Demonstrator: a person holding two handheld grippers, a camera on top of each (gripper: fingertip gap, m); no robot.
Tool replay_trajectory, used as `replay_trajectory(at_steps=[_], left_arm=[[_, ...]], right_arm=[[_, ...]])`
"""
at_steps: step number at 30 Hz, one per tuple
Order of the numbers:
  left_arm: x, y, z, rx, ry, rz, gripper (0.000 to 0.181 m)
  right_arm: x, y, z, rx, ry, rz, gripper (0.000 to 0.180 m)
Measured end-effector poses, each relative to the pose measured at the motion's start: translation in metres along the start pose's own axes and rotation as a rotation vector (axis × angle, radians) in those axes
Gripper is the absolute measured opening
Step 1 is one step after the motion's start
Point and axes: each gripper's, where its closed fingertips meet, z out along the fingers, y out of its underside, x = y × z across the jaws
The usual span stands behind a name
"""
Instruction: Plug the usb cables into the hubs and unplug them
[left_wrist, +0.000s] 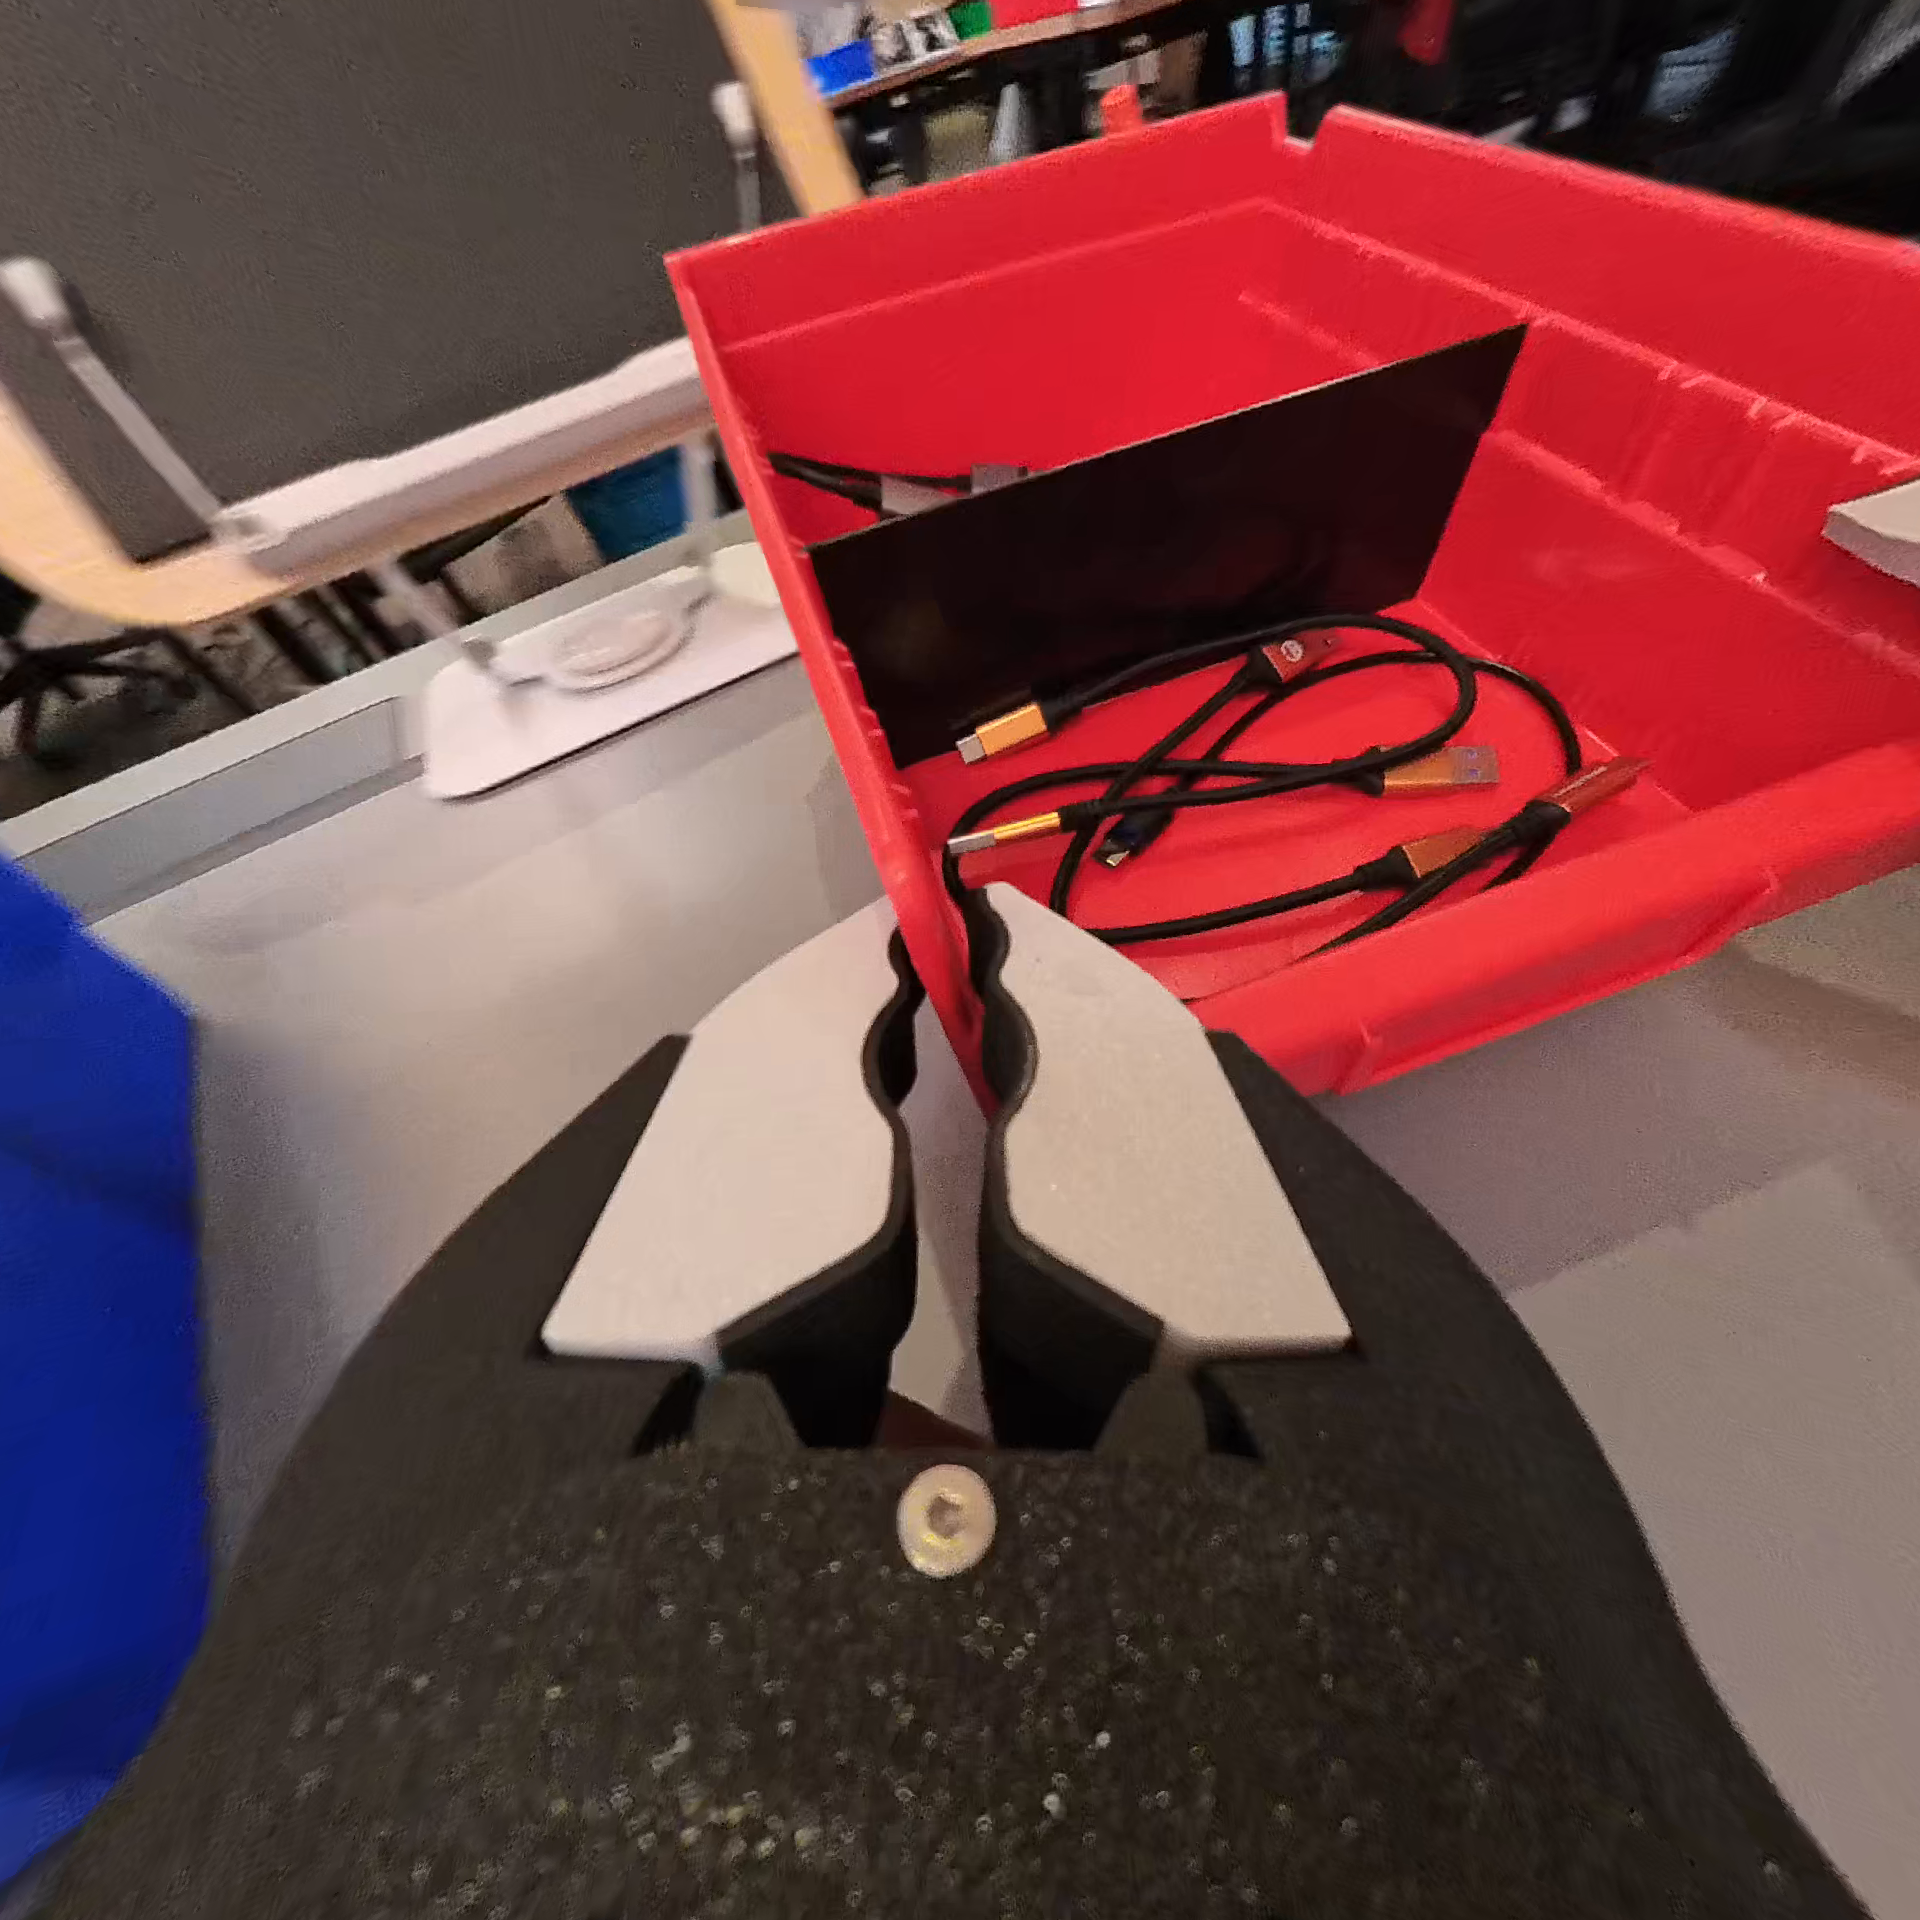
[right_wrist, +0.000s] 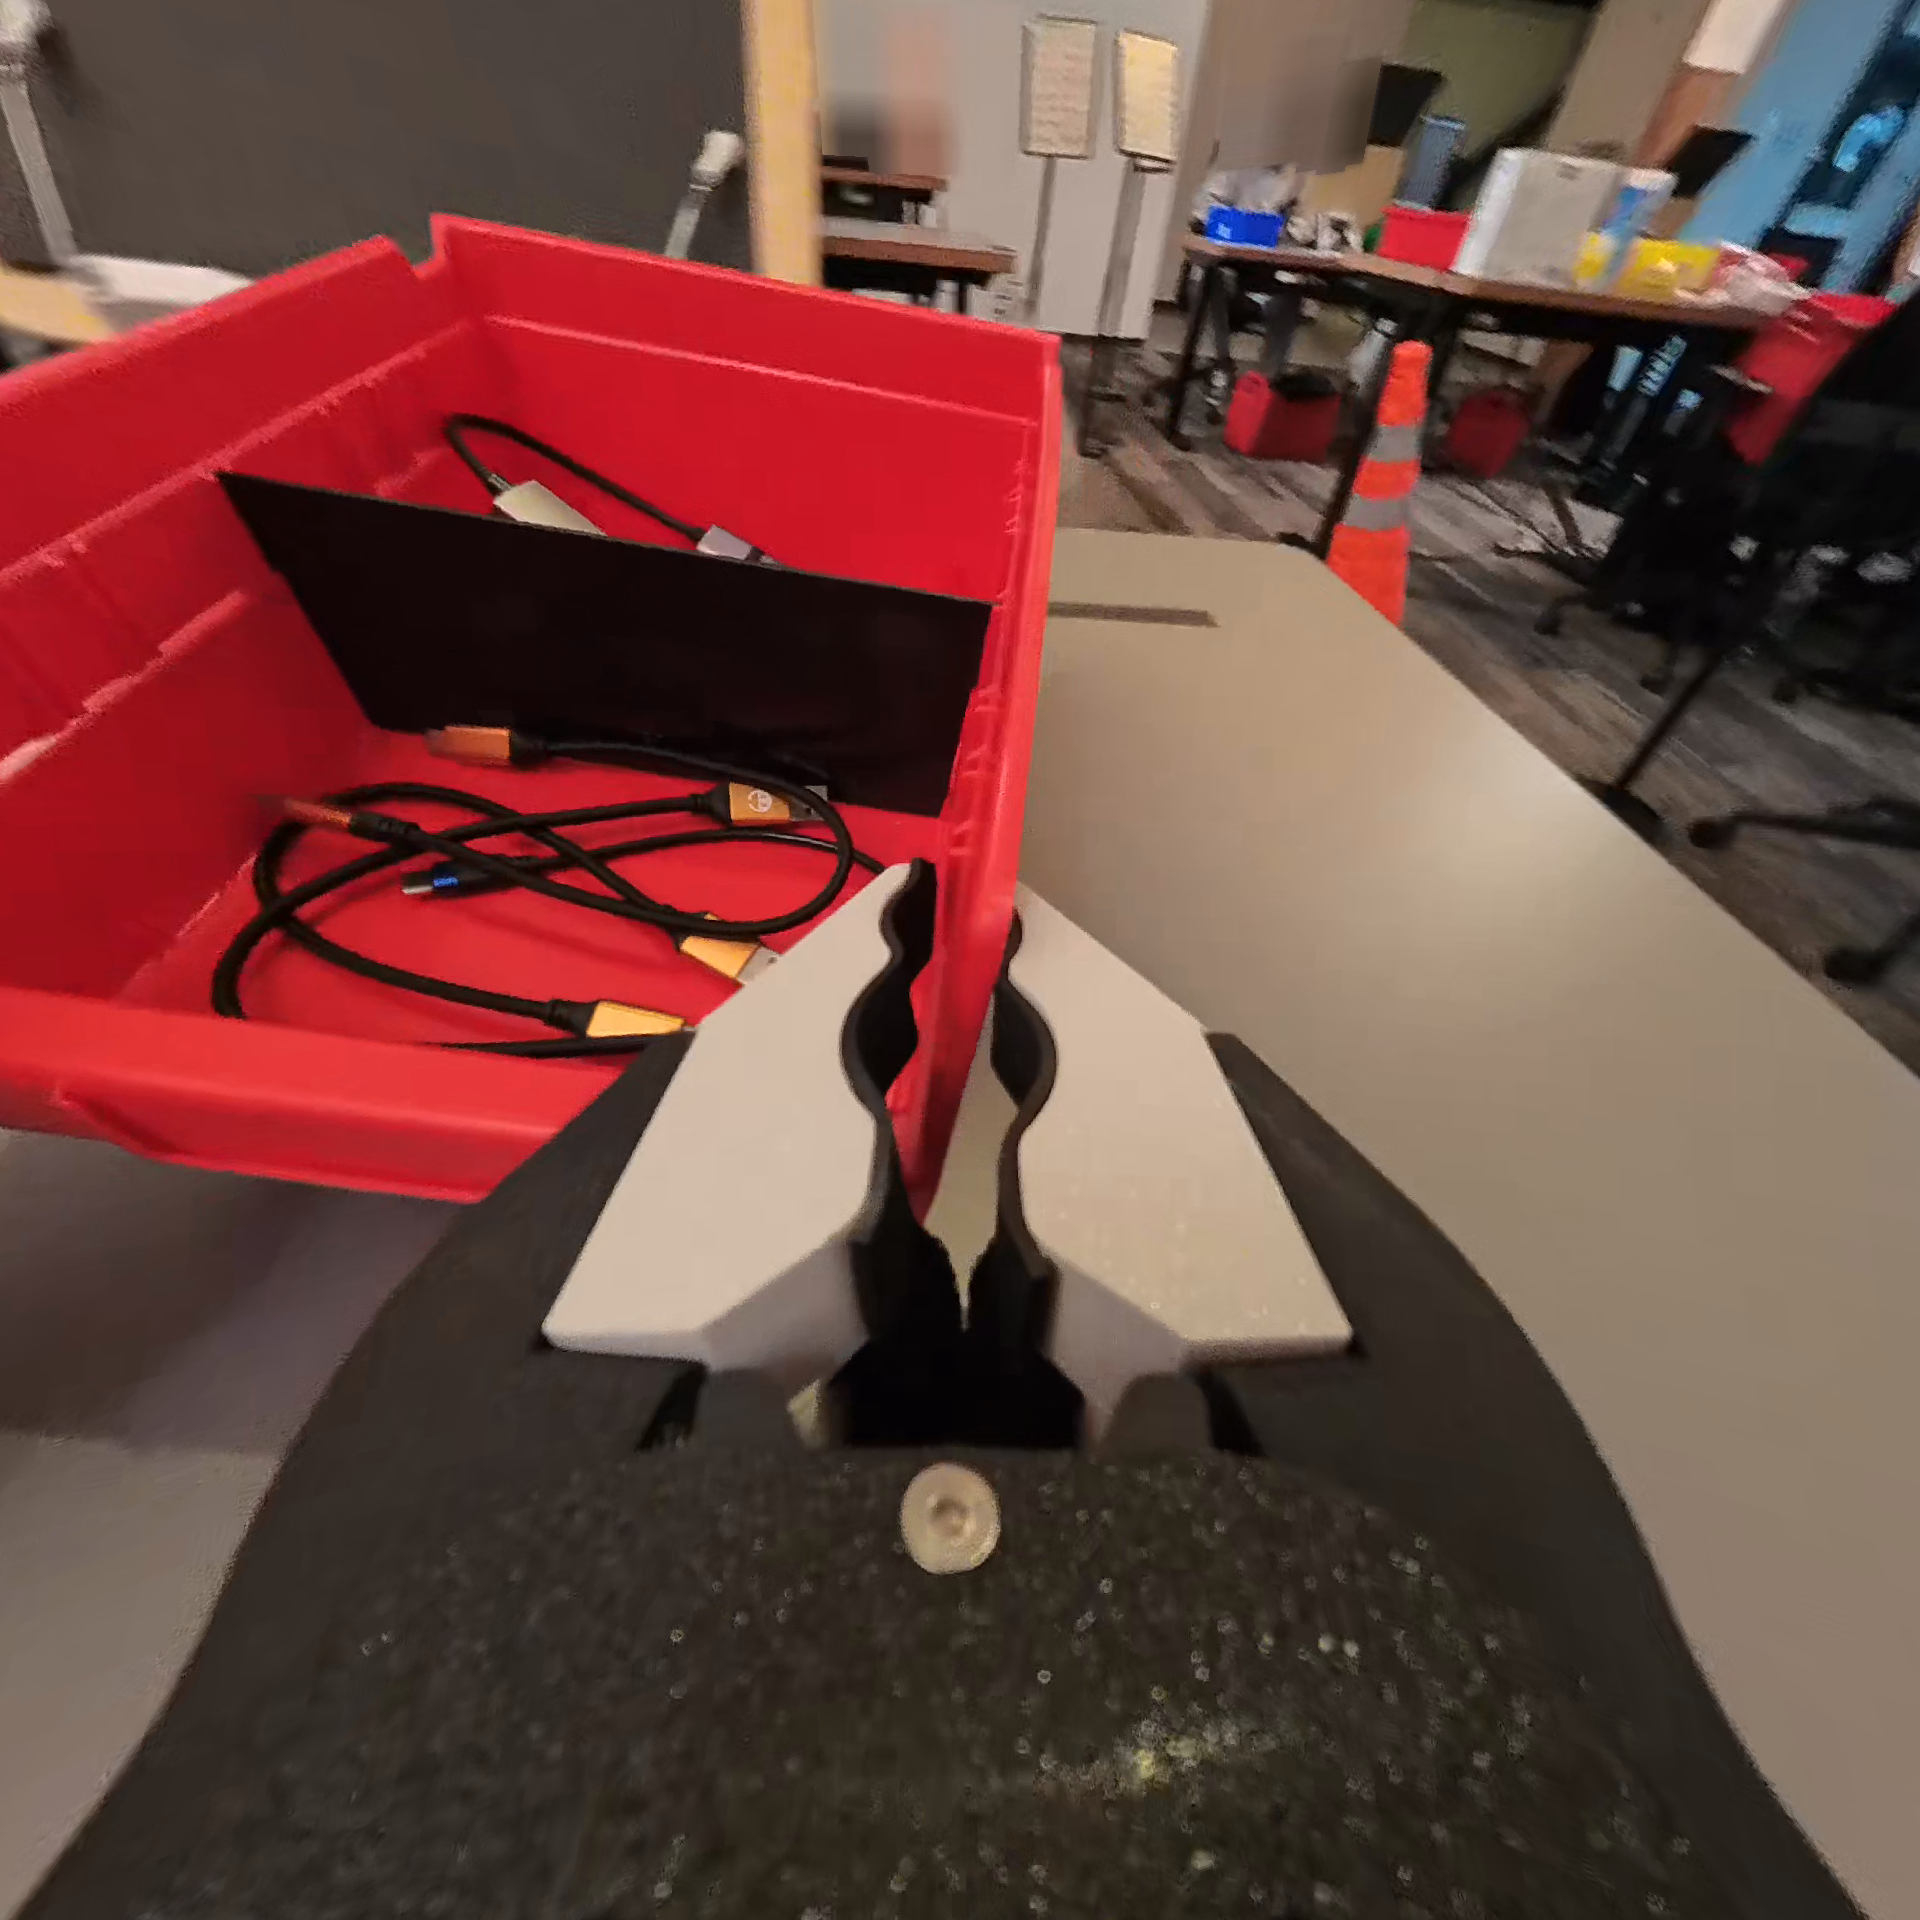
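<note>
A: Braided black cables (left_wrist: 1299, 790) lie limp and light in the bin (left_wrist: 1039, 260) at 1 o'clock; take the stiff orange plugs (left_wrist: 1013, 727). Left tongs (left_wrist: 940, 956) straddle its side wall, slightly apart; I can't tell if they pinch it.

B: Hubs (right_wrist: 540, 504) sit behind the divider (right_wrist: 644, 644), 11 o'clock. Right tongs (right_wrist: 961, 904) likewise straddle the wall. One plug bears a logo, unreadable.
</note>
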Motion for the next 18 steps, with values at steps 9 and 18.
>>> replay_trajectory(at_steps=[9,18], left_arm=[[-0.078,0.059,-0.041,-0.149,-0.177,-0.12,0.007],[-0.076,0.047,-0.085,-0.063,-0.115,-0.228,0.027]], right_arm=[[-0.105,0.012,0.03,-0.08,-0.242,-0.071,0.006],[-0.129,0.015,0.03,-0.108,-0.417,-0.036,0.023]])
